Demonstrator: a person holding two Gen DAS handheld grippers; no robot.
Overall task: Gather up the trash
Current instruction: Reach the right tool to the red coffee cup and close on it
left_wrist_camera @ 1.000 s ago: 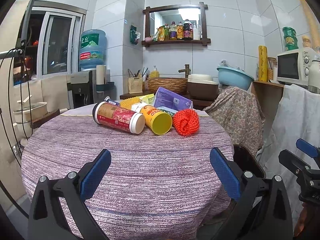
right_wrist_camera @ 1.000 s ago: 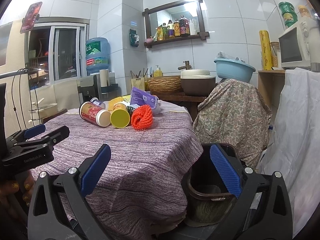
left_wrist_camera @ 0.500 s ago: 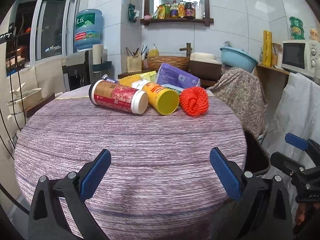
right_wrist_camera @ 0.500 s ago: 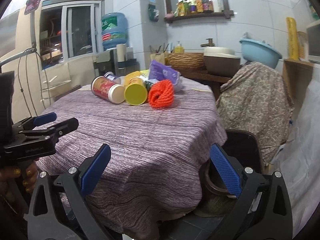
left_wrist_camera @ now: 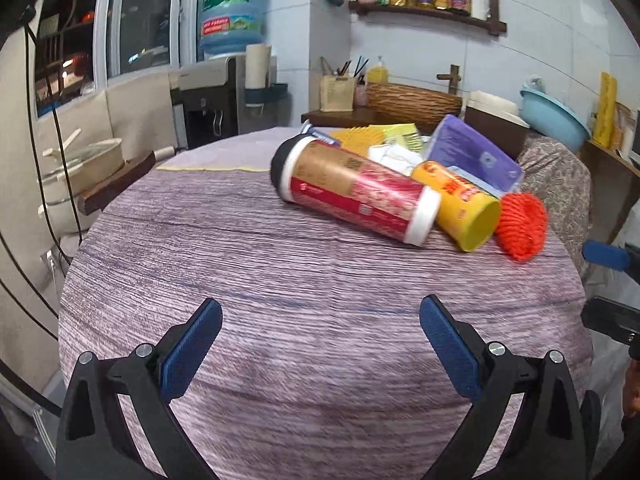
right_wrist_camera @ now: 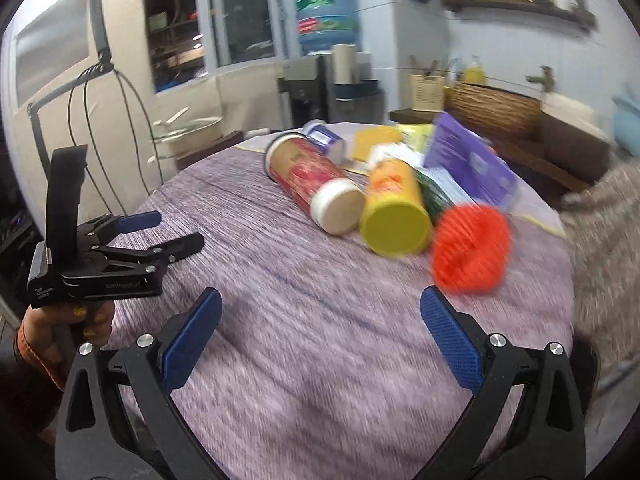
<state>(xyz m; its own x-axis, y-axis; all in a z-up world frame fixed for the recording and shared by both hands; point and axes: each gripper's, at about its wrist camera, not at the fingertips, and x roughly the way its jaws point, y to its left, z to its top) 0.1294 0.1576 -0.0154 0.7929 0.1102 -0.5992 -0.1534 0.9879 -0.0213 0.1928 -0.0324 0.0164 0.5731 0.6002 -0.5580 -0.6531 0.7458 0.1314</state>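
Both grippers have advanced over the worktop [left_wrist_camera: 280,280] toward the trash piled at its far right edge; the left gripper [left_wrist_camera: 320,344] and right gripper [right_wrist_camera: 320,328] are spread wide, empty. For a clean first pick, the right one should probably straddle the orange mesh ball [right_wrist_camera: 470,248], nearest and apart from the yellow canister [right_wrist_camera: 394,212], and squeeze its middle.

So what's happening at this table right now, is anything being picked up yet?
Not yet. A person holds a gripper in each hand above a round table covered with a purple cloth. The left gripper and the right gripper are both open and empty. The trash lies in a pile at the far side: a red tube on its side, a yellow tube beside it, an orange net ball and a purple packet behind them. Nothing is touched so far.
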